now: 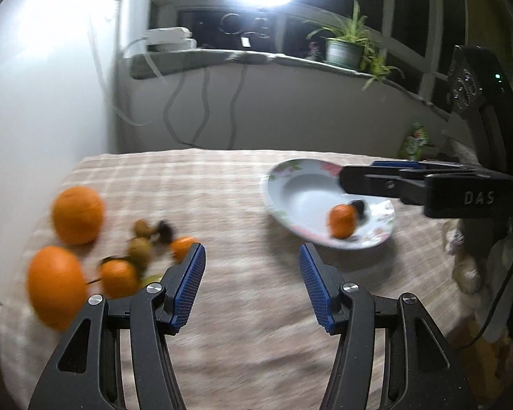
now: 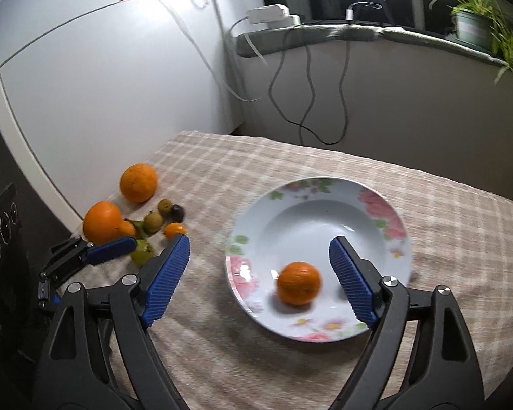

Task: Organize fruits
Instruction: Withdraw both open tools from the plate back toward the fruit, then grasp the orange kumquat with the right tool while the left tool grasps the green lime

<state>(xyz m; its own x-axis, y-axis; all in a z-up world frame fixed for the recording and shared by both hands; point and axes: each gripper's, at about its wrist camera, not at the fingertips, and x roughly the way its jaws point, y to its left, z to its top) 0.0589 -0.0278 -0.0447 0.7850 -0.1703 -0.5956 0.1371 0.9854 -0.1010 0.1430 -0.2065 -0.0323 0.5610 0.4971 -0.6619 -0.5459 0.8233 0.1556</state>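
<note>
While both tongs gape empty, left tongs (image 1: 252,256), right tongs (image 2: 260,249), mandarin (image 2: 299,283) on plate (image 2: 246,239), fruit pile (image 2: 147,220) beside.

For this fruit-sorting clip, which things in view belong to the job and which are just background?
Job:
floral plate
small orange on the plate
two large oranges
pile of small fruits
left gripper, open
right gripper, open

Background:
checked tablecloth
potted plant
cables
white power adapter
</note>
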